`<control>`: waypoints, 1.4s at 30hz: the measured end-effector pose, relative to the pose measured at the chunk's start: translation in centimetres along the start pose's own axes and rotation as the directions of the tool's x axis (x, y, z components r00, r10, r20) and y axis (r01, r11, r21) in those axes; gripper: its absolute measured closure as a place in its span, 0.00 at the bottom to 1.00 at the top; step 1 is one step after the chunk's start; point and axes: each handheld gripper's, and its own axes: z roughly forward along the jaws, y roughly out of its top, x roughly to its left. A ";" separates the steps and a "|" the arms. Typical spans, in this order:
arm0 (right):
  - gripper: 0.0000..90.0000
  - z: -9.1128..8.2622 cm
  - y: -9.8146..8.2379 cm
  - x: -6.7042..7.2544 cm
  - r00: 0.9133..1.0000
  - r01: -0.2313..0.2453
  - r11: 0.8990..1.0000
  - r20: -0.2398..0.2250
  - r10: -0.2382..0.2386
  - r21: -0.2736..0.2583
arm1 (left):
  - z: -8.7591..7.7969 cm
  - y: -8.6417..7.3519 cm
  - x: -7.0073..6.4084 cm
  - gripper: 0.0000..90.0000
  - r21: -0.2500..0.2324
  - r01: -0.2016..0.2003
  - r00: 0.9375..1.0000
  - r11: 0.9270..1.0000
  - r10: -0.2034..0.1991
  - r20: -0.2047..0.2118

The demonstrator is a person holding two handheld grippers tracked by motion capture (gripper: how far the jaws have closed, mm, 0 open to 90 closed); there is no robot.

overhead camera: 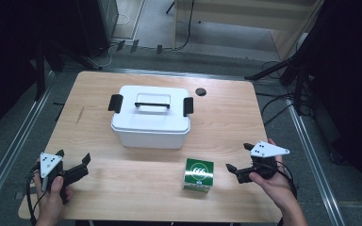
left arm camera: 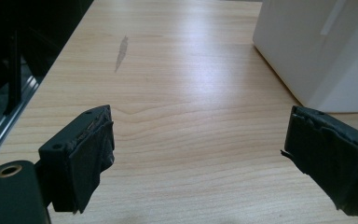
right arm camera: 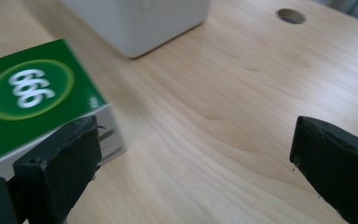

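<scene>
A white lidded storage box point(overhead camera: 151, 116) with black side latches and a black handle stands mid-table; its wall point(left arm camera: 317, 51) shows in the left gripper view and its corner point(right arm camera: 140, 21) in the right gripper view. A green and white carton point(overhead camera: 198, 174) sits in front of it, and in the right gripper view the carton point(right arm camera: 32, 98) lies beside the left jaw. My left gripper point(overhead camera: 73, 159) is at the near left, open, jaws empty point(left arm camera: 196, 154). At the near right my right gripper point(overhead camera: 238, 156) is open with bare wood between its jaws point(right arm camera: 191, 163).
The wooden table point(overhead camera: 99, 89) has a round cable hole point(overhead camera: 200, 91) at the back right, behind the box. A grey scuff mark point(left arm camera: 121, 51) lies on the wood at the left. Metal rails and cables run on the floor around the table.
</scene>
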 end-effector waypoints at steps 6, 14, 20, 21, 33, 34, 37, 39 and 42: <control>0.07 0.2 1.3 1.4 0.991 0.121 0.991 -0.056 -0.118 0.053 | 0.1 -0.1 -0.2 0.10 -0.004 -0.012 1.000 1.000 0.012 0.001; 0.07 0.0 3.5 1.9 0.969 0.222 0.972 -0.134 -0.209 0.084 | 0.3 -0.2 -0.5 0.10 0.005 -0.034 0.999 0.999 0.034 0.009; 0.07 -0.5 5.0 2.0 0.960 0.257 0.962 -0.141 -0.243 0.092 | 0.4 -0.3 -0.6 0.10 0.005 -0.040 0.999 0.999 0.040 0.007; 0.07 -0.5 5.2 1.9 0.957 0.261 0.961 -0.152 -0.246 0.087 | 0.4 -0.3 -0.6 0.10 0.006 -0.043 0.999 0.999 0.043 0.008; 0.08 1.3 9.3 1.7 0.940 0.309 0.946 -0.184 -0.288 0.097 | 0.5 -0.3 -0.6 0.10 0.004 -0.038 0.999 0.999 0.038 0.007; 0.08 1.4 9.7 1.7 0.937 0.317 0.943 -0.184 -0.296 0.097 | 0.5 -0.3 -0.6 0.10 0.006 -0.037 0.999 0.999 0.037 0.009; 0.08 1.9 10.7 1.7 0.931 0.332 0.938 -0.192 -0.310 0.094 | 0.6 -0.3 -0.7 0.10 0.006 -0.040 0.999 0.999 0.039 0.010; 0.08 2.1 11.3 1.7 0.929 0.336 0.937 -0.197 -0.314 0.092 | 0.6 -0.3 -0.7 0.10 0.008 -0.044 0.999 0.999 0.043 0.010; 0.08 2.4 12.2 1.7 0.926 0.341 0.935 -0.204 -0.317 0.096 | 0.6 -0.4 -0.7 0.10 0.010 -0.049 0.999 0.999 0.049 0.006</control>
